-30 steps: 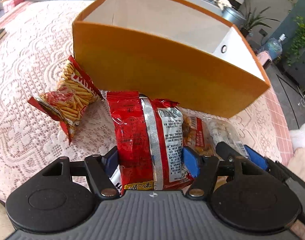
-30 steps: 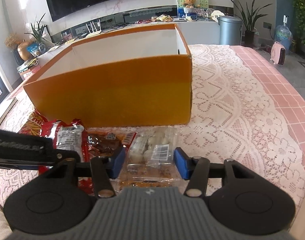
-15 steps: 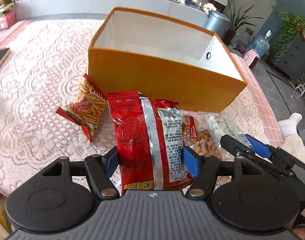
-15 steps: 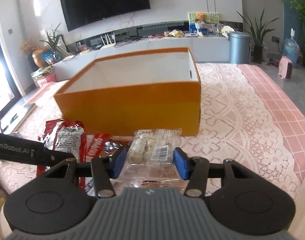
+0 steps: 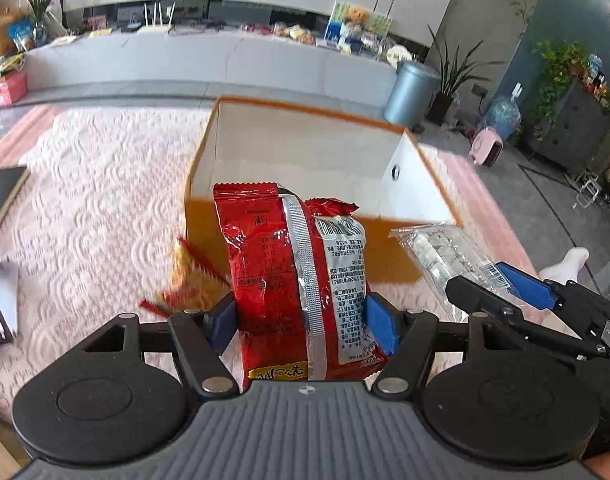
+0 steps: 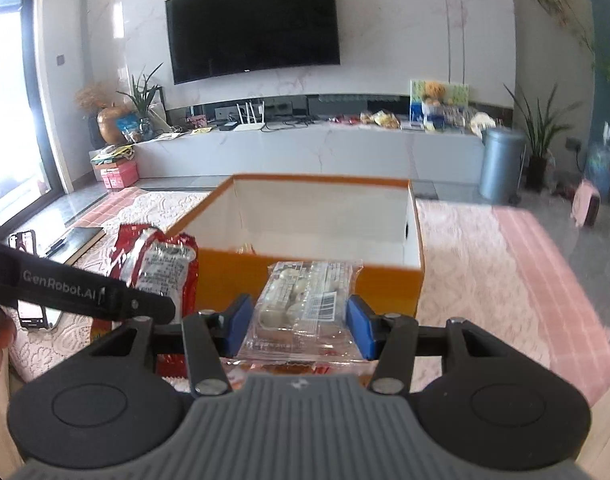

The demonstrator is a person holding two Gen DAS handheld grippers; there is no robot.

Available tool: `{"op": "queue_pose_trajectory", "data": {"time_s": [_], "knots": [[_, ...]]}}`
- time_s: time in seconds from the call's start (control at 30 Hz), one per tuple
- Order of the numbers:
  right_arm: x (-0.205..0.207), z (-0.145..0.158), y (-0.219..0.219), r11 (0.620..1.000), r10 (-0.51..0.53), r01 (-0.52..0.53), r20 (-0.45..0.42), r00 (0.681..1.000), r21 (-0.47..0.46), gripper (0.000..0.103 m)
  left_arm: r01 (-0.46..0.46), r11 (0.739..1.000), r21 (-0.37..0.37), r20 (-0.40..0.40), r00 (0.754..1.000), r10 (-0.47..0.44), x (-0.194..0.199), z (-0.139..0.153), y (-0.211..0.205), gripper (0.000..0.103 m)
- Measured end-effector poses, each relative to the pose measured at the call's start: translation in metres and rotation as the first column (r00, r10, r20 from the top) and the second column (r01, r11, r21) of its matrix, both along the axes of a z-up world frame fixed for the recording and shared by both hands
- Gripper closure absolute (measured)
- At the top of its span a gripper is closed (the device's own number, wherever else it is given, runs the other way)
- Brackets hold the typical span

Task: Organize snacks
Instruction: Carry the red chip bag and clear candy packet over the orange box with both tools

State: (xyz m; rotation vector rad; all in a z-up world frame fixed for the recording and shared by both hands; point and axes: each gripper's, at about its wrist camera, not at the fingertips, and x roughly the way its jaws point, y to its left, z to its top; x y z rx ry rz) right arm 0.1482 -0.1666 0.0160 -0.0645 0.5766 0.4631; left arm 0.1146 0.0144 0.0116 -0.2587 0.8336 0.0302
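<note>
left tool (image 5: 301,316): clamped on red snack bag (image 5: 297,280), blue pads pressing both sides; bag upright, raised off tabletop compared with a second ago, when it lay low against the lace.
right tool (image 6: 299,322): clamped on clear packet (image 6: 305,304) of pale round sweets; also raised, packet tip now level with box front rim, up from resting on the cloth.
change: both packs lifted together and carried toward the box; views now look over the front wall into the white interior, earlier mostly the orange face filled the frame.
meaning: pick-up done for both, transport under way; release into box judged next, nothing dropped in yet.
left behind: fries bag (image 5: 189,280) on tabletop left of red snack bag, blurred; another red-printed pack edge under the right tool, too hidden to name.
orange box (image 5: 397,248): open top, just beyond both packs; front rim is the edge to clear. Interior looks bare except a small yellowish bit at the near wall in right view, unclear.
room: wide opening, both packs likely fit side by side; tools close together, right tool visible at right of left view, risk of bumping if both go in at once.
tabletop (image 5: 97,208): lace cloth, open to the left; phone (image 6: 29,276) and dark notebook near left edge, well apart from box.
far: TV wall, low cabinet, bin, plants.
</note>
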Motion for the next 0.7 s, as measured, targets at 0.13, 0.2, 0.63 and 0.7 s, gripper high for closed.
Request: {"op": "queue_pose_trajectory", "data": {"time_s": [0.13, 0.2, 0.63, 0.7], "knots": [[0.014, 0.017, 0.004, 1.000, 0.007, -0.006, 0.017, 1.000, -0.024, 0.052, 0.019, 1.000, -0.005, 0.025, 1.000, -0.019, 0.014, 0.013, 0.002, 0.026], [0.024, 0.025, 0.006, 0.999, 0.007, -0.006, 0.020, 1.000, -0.038, 0.052, 0.021, 1.000, -0.009, 0.036, 0.999, -0.020, 0.024, 0.019, 0.002, 0.026], [0.098, 0.033, 0.012, 0.992, -0.021, 0.020, -0.007, 1.000, -0.122, 0.053, 0.053, 0.997, -0.050, 0.015, 0.999, -0.052, 0.095, 0.018, 0.003, 0.026], [0.112, 0.029, 0.014, 0.990, -0.025, 0.021, -0.025, 0.999, -0.137, 0.053, 0.052, 0.998, -0.042, 0.003, 0.999, -0.052, 0.107, 0.013, 0.004, 0.026]]}}
